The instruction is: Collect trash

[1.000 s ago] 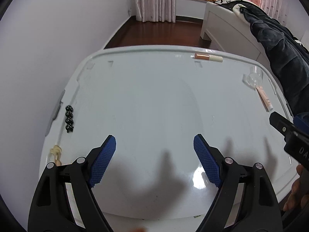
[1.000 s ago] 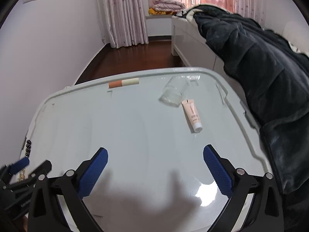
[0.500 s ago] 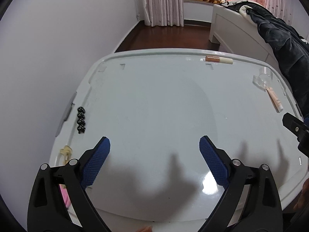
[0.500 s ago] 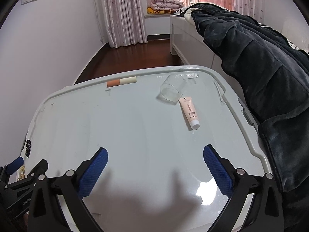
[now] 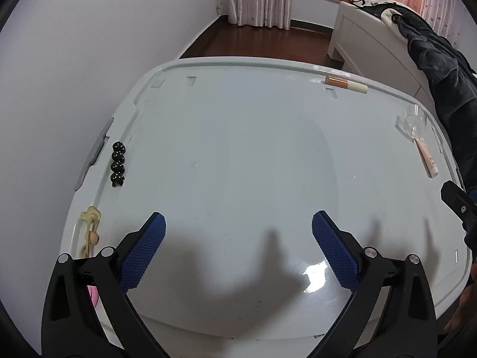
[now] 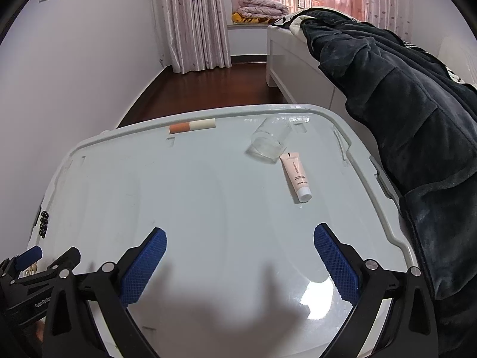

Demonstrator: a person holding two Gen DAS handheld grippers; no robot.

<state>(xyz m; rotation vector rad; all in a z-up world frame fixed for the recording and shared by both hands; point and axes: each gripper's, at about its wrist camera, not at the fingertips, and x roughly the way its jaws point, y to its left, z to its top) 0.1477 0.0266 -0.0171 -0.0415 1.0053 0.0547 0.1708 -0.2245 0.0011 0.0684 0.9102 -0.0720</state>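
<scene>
A white storage-box lid (image 5: pixel 238 155) serves as the work surface. On it lie an orange-and-cream tube (image 5: pixel 345 85) (image 6: pixel 192 126) at the far edge, a clear cup (image 6: pixel 268 143) (image 5: pixel 414 123) on its side, and a pink cosmetic tube (image 6: pixel 296 176) (image 5: pixel 427 159) at the right. A black bead strip (image 5: pixel 117 164) (image 6: pixel 43 223) and a beige rubber band (image 5: pixel 89 232) lie at the left edge. My left gripper (image 5: pixel 238 250) is open and empty over the near edge. My right gripper (image 6: pixel 240 265) is open and empty too.
A white wall runs along the left. A bed (image 6: pixel 298 59) with a dark blanket (image 6: pixel 402 104) stands close on the right. Dark wood floor (image 6: pixel 208 83) and curtains (image 6: pixel 193 21) lie beyond the lid. A pink object (image 5: pixel 92 294) shows below the left gripper.
Both grippers have drawn back and risen a little, so more of the lid shows. Both stay open. Nothing on the lid has moved.
</scene>
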